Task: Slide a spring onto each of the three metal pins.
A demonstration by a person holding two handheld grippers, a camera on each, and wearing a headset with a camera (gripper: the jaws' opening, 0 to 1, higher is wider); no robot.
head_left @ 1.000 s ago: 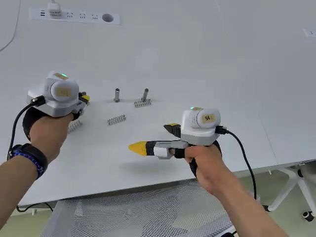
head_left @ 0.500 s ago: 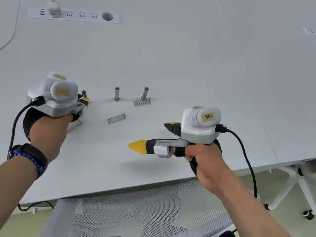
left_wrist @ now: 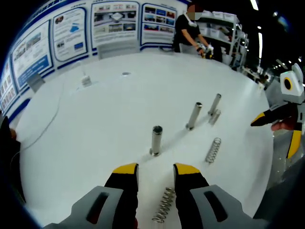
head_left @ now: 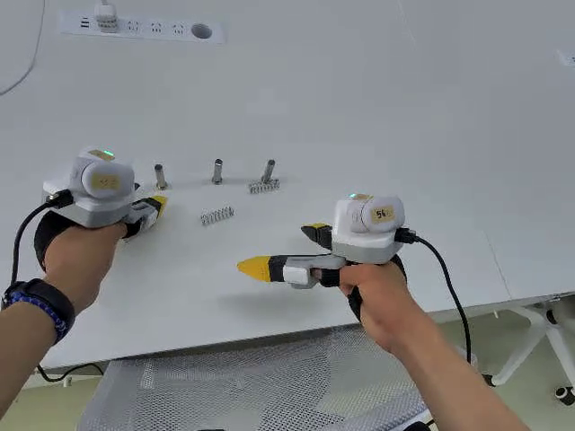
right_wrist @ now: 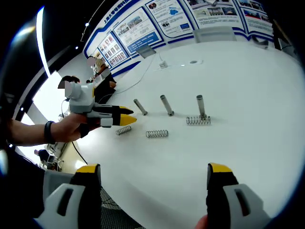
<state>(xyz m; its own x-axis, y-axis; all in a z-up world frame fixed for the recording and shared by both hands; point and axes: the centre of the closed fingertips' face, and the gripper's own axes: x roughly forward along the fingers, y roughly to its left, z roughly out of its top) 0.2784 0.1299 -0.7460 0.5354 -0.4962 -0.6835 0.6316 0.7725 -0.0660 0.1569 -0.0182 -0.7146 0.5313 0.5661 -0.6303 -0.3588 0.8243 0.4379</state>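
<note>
- Metal pins (head_left: pixel 217 171), three of them, stand upright in a row on the white desk (head_left: pixel 377 117): the left pin (head_left: pixel 161 176), the middle pin (head_left: pixel 217 170) and the right pin (head_left: pixel 268 171).
- All three springs lie flat on the desk, none yet on a pin.
- The right spring (head_left: pixel 263 186) lies at the foot of the right pin; I cannot tell whether the two touch.
- The middle spring (head_left: pixel 216 215) lies on my side of the row, in front of the middle pin and apart from it.
- In the left gripper view I see the left spring (left_wrist: pixel 164 205) lying lengthwise on the desk in the gap between the jaws. The left pin stands just ahead of the tips.
- My left gripper (head_left: pixel 151 208) has its jaws a little apart. They do not pinch the spring and hold nothing. The yellow tips point toward the left pin, near it but not touching.
- My right gripper (head_left: pixel 286 251) is well away from the pins, nearer the front edge of the desk. Its jaws are spread wide and empty, and it points leftward across the desk.
- In the right gripper view the pins and springs lie ahead between the wide jaws, and the left gripper comes in from the left, its tips just above the left spring.
- A black cable (head_left: pixel 445 278) trails from the right gripper.
- A white power strip (head_left: pixel 135 27) sits at the far side of the desk, and a grey mesh surface (head_left: pixel 234 377) shows below the front edge.
- Poster boards (right_wrist: pixel 143 28) line the wall beyond the desk.
</note>
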